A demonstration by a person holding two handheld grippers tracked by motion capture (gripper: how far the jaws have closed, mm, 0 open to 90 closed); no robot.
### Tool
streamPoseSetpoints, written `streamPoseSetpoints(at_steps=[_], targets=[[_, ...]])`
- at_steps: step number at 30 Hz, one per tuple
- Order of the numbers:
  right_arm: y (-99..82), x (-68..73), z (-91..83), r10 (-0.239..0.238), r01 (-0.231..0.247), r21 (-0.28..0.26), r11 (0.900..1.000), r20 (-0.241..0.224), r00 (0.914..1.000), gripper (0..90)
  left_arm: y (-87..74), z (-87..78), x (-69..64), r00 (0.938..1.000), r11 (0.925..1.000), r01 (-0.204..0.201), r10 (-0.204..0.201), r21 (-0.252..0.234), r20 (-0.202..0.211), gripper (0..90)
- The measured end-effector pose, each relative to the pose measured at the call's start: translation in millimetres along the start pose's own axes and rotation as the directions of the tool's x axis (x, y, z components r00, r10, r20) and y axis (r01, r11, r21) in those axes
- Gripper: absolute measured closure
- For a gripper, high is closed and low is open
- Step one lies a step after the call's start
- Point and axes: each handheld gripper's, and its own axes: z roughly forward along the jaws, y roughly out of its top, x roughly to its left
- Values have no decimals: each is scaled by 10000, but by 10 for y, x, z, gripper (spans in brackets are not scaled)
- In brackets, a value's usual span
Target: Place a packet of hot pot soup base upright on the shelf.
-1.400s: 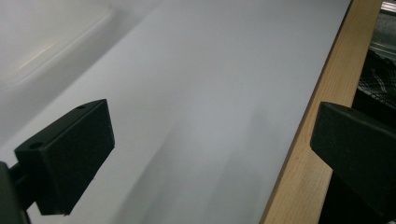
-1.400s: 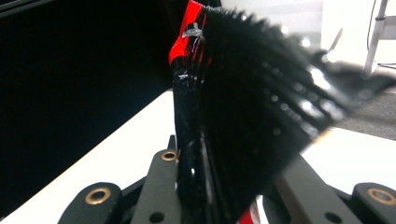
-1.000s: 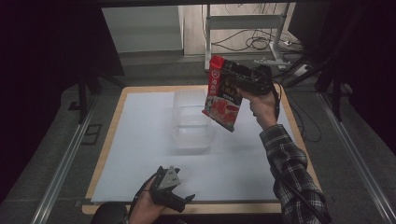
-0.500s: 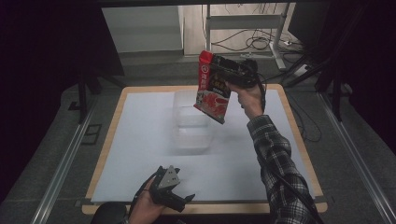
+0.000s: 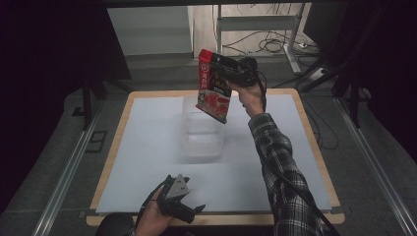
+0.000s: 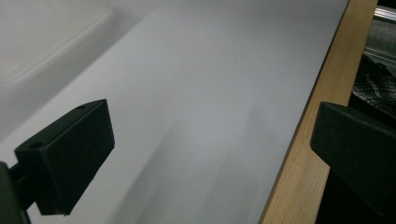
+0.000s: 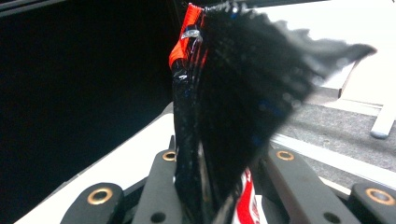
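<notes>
snack bag (image 5: 213, 86) pinched between right gripper (image 5: 227, 69) fingers, seemingly above container (image 5: 201, 130).

High view: fixed above the near edge, facing forward and down across the whole table (image 5: 147, 142). Left gripper view: low and close, skimming the white surface toward its wooden edge (image 6: 303, 140), ground shared with the high view. Right gripper view: raised, very close behind the red packet (image 7: 224, 93)
</notes>
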Motion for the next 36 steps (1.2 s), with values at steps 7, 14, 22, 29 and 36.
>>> streamPoseSetpoints(at_steps=[7, 14, 22, 29, 36], targets=[[4, -34, 138, -70, 70, -58, 10000, 60, 10000, 761, -3, -7, 9, 10000, 10000, 4, -4, -11, 6, 0], [-40, -64, 295, -168, 168, -26, 9999, 141, 9998, 760, -3, -7, 7, 10000, 10000, 10, -10, -31, 30, 0], [-88, -67, 424, -307, 307, -56, 9995, -34, 9995, 760, -5, -9, 10, 10000, 10000, 19, -19, -19, 40, 0], [-140, -11, 499, -745, 746, 45, 9972, -184, 9971, 760, -5, -5, 3, 10000, 10000, -8, 8, 0, 49, 0], [-214, 10, 571, -832, 837, 193, 9963, -274, 9962, 760, -6, -3, 3, 10000, 10000, -19, 19, 28, 38, 0]])
